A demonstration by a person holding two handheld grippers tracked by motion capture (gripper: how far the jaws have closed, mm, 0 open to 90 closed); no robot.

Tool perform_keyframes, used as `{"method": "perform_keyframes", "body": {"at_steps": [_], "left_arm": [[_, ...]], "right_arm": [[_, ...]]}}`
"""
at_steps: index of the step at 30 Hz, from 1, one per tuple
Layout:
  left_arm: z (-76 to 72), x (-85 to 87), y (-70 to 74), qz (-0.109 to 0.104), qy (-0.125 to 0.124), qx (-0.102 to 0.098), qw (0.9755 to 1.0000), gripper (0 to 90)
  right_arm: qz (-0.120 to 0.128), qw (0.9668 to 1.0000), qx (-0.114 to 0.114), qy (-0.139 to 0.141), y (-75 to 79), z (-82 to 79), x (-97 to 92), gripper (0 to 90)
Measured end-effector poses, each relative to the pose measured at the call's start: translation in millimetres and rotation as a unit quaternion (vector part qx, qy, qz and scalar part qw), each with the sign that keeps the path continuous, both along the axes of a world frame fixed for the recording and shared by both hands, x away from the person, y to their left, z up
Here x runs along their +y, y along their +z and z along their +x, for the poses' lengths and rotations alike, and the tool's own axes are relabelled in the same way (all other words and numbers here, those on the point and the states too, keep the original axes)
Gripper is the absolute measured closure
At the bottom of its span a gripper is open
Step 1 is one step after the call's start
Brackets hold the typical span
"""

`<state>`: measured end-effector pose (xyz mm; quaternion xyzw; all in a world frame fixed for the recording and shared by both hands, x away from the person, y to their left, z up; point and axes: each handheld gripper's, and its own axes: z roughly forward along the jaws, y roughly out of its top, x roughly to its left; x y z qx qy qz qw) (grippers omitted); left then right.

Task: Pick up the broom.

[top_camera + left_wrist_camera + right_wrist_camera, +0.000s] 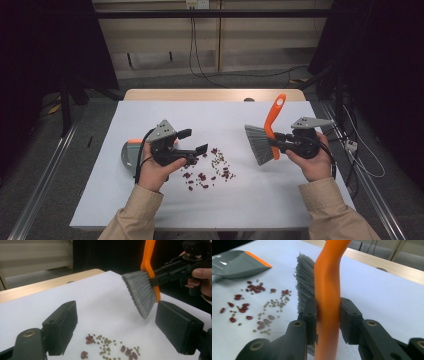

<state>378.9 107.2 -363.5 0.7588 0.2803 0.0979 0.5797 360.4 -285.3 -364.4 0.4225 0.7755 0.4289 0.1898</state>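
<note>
A small brush (265,137) with an orange handle and grey bristles hangs above the table's right half. My right gripper (276,143) is shut on its handle (328,277). The bristles (141,292) point down and left, clear of the sheet. Red beans and small green beans (212,167) lie scattered at the middle of the white sheet. My left gripper (193,141) stands open just left of the beans, with nothing between its jaws. A grey dustpan (128,150) with an orange edge lies flat behind it at the left, partly hidden by the hand.
A white sheet (225,205) covers the table, and a wooden strip (210,94) shows along its far edge. Cables run over the floor beyond the table and at the right. The beans (254,305) lie between the dustpan (235,263) and the brush.
</note>
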Motion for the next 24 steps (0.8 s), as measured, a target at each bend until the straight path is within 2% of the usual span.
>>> {"method": "perform_keyframes", "body": {"at_steps": [6,12,14,17,18,24], "left_arm": [[1.0,8.5,-0.1,0.006,0.007,-0.004,1.0000,17.1],[2.4,13.0,-2.5,0.009,0.012,-0.001,0.9999,16.4],[2.6,13.7,-3.3,0.010,0.011,-0.003,0.9999,16.3],[2.5,15.4,-4.3,0.013,0.011,-0.002,0.9998,16.2],[2.5,16.1,-4.5,0.013,0.011,-0.001,0.9999,16.3],[1.9,20.1,-4.5,0.017,0.017,-0.002,0.9997,16.0]], "right_arm": [[-0.057,0.9982,0.003,-0.016,3.3,1.3,-8.4,69.6],[-0.080,0.9966,0.022,-0.005,-11.3,7.0,-5.4,69.2],[-0.061,0.9976,0.032,-0.001,-18.1,9.5,-3.5,69.7],[-0.004,0.9992,0.038,0.012,-26.7,12.6,-1.6,72.1],[0.000,0.9990,0.041,0.017,-28.7,13.9,0.8,72.1],[-0.021,0.9984,0.037,0.037,-35.5,18.6,21.3,72.0]]}}
